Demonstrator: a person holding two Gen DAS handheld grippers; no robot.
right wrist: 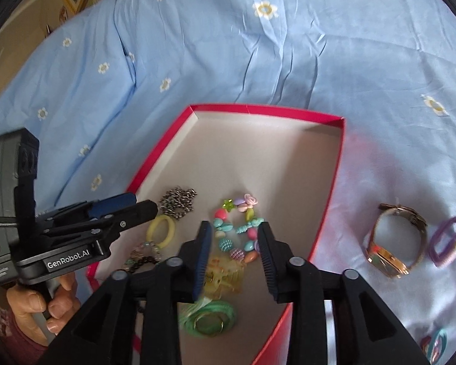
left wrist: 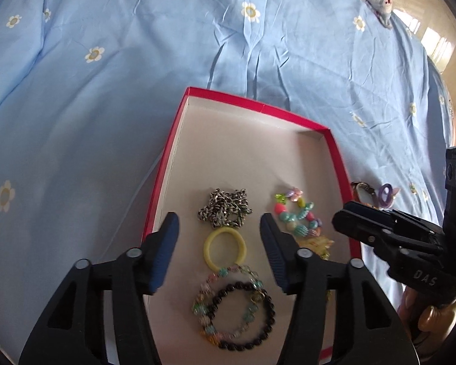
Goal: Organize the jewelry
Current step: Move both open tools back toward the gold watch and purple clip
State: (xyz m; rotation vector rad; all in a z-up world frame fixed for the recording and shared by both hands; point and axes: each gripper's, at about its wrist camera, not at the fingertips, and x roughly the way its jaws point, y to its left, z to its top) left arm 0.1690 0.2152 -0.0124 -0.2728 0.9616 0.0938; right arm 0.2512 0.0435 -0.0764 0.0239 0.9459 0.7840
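1. Where the views begin, nearest the cameras, the left gripper (left wrist: pixel 219 237) hangs over the near part of the red box (left wrist: pixel 258 108) with its jaws wide and nothing between them.
2. The right gripper (right wrist: pixel 234 243) hangs over the same box, its jaws also wide and holding nothing.
3. Beneath the right gripper, a green ring-shaped piece (right wrist: pixel 209 319) lies nearest on the box floor, and a yellow hair clip (right wrist: pixel 225 275) lies just beyond it.
4. Under the left gripper, a dark bead bracelet (left wrist: pixel 243 316) overlaps a pastel bead bracelet (left wrist: pixel 206 298).
5. Just past them lies a yellow hair tie (left wrist: pixel 225 248), touching the pastel bracelet.
6. Farther in, a metal chain (left wrist: pixel 225 208) sits bunched against the hair tie's far edge.
7. Beside the chain, toward the right wall, lies a colourful bead bracelet (right wrist: pixel 238 228).
8. Outside the box, on the blue bedsheet (right wrist: pixel 258 60) to its right, a gold watch (right wrist: pixel 395 240) stands on its side, with a purple hair tie (right wrist: pixel 445 241) just beside it.
9. The far half of the box shows bare floor, and the flowered sheet spreads beyond.
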